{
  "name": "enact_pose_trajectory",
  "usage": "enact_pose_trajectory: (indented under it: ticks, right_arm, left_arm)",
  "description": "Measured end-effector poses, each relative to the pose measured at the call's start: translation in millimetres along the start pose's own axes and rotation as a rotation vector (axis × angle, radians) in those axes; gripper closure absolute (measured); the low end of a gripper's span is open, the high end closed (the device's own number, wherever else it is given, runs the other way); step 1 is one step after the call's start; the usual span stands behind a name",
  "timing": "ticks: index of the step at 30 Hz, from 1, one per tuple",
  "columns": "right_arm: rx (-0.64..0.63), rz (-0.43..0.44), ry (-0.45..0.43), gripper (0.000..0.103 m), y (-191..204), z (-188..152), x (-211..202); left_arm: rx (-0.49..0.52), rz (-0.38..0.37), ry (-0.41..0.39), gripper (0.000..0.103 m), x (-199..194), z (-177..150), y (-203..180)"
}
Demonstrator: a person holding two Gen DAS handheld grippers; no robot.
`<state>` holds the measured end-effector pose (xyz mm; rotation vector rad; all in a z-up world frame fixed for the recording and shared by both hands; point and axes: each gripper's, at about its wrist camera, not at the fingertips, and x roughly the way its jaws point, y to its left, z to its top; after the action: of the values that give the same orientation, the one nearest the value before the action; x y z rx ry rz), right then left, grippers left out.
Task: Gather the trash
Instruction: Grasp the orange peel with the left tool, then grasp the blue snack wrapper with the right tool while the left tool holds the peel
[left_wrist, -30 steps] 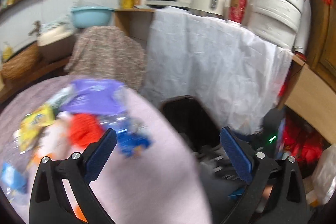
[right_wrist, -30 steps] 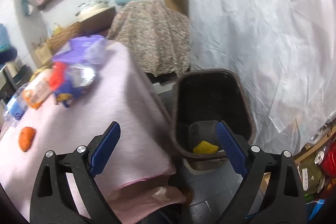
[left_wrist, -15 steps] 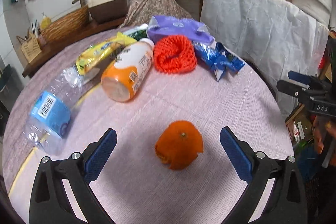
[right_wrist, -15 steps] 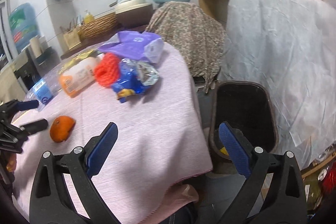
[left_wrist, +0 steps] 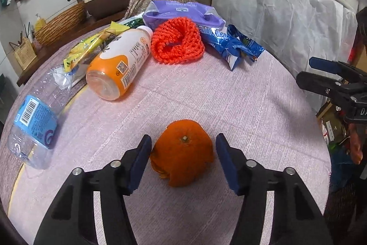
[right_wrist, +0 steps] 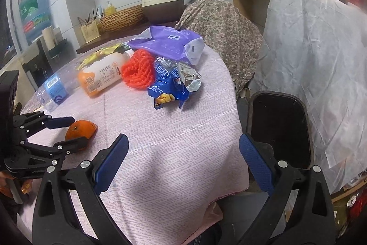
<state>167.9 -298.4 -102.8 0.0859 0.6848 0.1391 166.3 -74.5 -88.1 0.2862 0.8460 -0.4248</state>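
Left gripper (left_wrist: 183, 157) lowered to the table (left_wrist: 263, 121), blue pads on either side of the orange peel (left_wrist: 182, 152); left pad touching or almost touching the peel, a thin gap visible at the right pad, so narrowed around it but not clearly clamped. Peel resting on the pink tablecloth near the front edge, stem end up, well apart from the remaining trash. Seen from the right wrist: same peel (right_wrist: 79, 131) between the left gripper's (right_wrist: 71, 132) two fingers. Right gripper (right_wrist: 183, 160) spread wide, holding nothing, positioned above the table's right edge, one finger over the cloth and the other over the dark trash bin (right_wrist: 278, 128) standing on the floor just beside the table. Grouped at the far side of the table: orange-and-white bottle (left_wrist: 119, 62) lying on its side, base toward the camera; red mesh net (left_wrist: 177, 41) just beside it; blue snack wrapper (left_wrist: 231, 46) touching the net's right side; purple packet (left_wrist: 183, 12) behind the net; yellow wrapper (left_wrist: 91, 47) behind the bottle. Clear water bottle (left_wrist: 34, 116) with blue label lying at the left edge. Bin contents not distinguishable.
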Motion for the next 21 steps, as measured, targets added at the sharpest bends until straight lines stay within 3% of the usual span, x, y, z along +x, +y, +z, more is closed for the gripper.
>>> enact_pose_trajectory:
  ticks: [4, 7, 13, 19, 21]
  right_arm:
    - [-0.021, 0.017, 0.011, 0.007, 4.4, 7.4, 5.7]
    - [-0.043, 0.024, 0.020, 0.008, 9.6, 15.6, 13.1]
    - [-0.086, 0.043, 0.051, 0.008, 20.0, 39.9, 42.9]
    - [-0.157, -0.027, 0.060, 0.008, 33.3, 60.8, 70.8]
    - [-0.173, -0.064, 0.060, 0.013, 35.2, 64.2, 79.2]
  left_arm:
    - [-0.021, -0.009, 0.013, 0.068, 0.5, -2.4, 3.9]
    - [-0.041, -0.012, 0.018, 0.073, 0.1, -3.7, 7.4]
    - [-0.061, -0.023, 0.022, 0.076, -1.0, -3.3, 11.4]
    - [-0.074, -0.029, 0.022, 0.076, -1.0, -3.2, 14.3]
    - [-0.079, -0.034, 0.024, 0.076, -0.6, -3.0, 15.6]
